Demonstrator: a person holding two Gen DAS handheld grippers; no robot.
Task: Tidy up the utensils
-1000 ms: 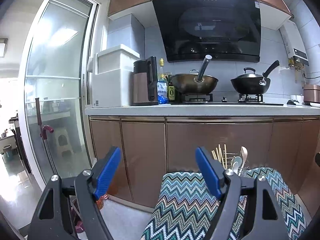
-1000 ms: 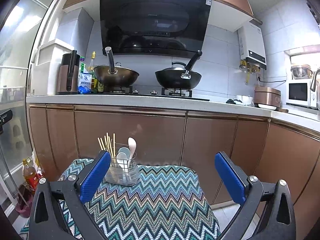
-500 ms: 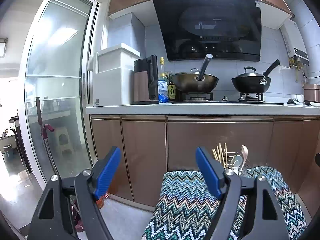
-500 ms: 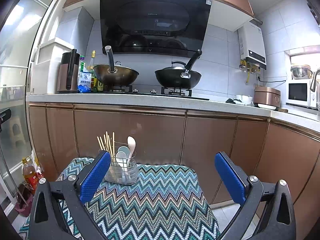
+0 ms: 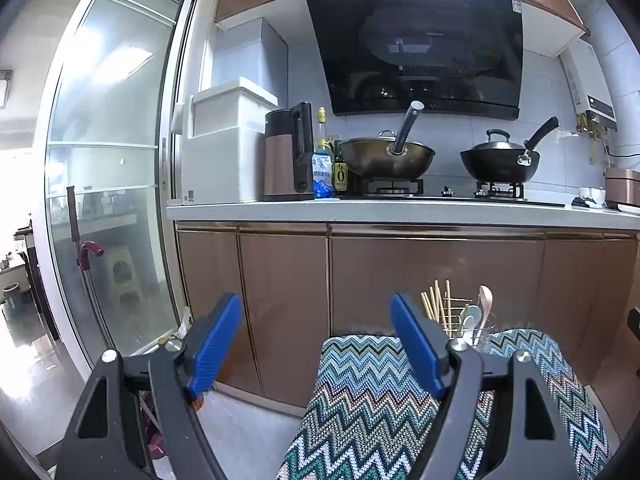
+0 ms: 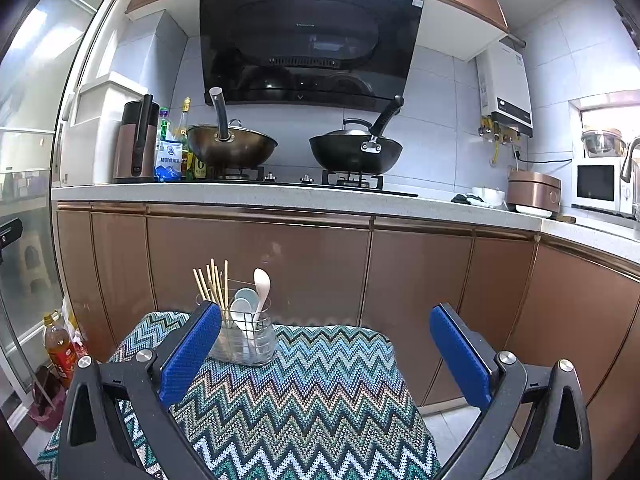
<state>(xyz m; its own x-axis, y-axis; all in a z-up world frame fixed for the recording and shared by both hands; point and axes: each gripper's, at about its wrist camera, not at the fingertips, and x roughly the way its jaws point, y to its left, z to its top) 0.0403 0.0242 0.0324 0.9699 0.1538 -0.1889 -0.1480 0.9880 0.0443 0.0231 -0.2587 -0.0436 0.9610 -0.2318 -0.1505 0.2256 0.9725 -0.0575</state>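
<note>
A wire and clear-plastic utensil holder stands at the far edge of a zigzag-patterned cloth. Several wooden chopsticks and spoons stick up out of it. My right gripper is open and empty, held above the cloth, its left finger just in front of the holder. In the left wrist view the holder shows behind the right finger of my left gripper, which is open, empty and off the cloth's left side.
Brown cabinet doors rise right behind the cloth under a white counter with two woks, a kettle and bottles. A glass sliding door is at the left. An oil bottle stands on the floor.
Both views have tilted slightly; the counter and holder sit a little lower in the frames. Both grippers stay open and empty.
</note>
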